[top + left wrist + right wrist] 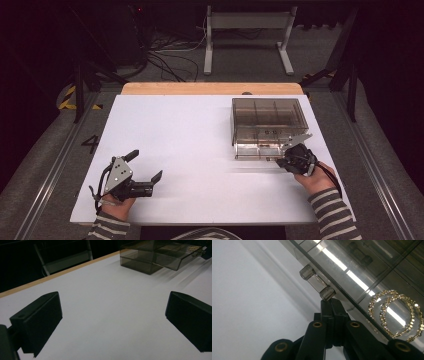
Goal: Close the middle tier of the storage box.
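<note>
A smoky clear drawer box (pixel 268 125) is seen at the right far part of the white table (pixel 190 150), its bottom drawer (pixel 260 149) drawn slightly out; gold hoop earrings (pixel 395 315) are seen inside the drawer; the right gripper (pixel 280 157) is held at the drawer handle (pixel 317 282), jaws closed together just beside one end; the left gripper (pixel 145 165) is held well apart, jaws spread wide over bare table.

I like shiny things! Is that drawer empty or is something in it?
Not empty: two gold hoops lie inside the clear drawer, by the shut right claw.
</note>
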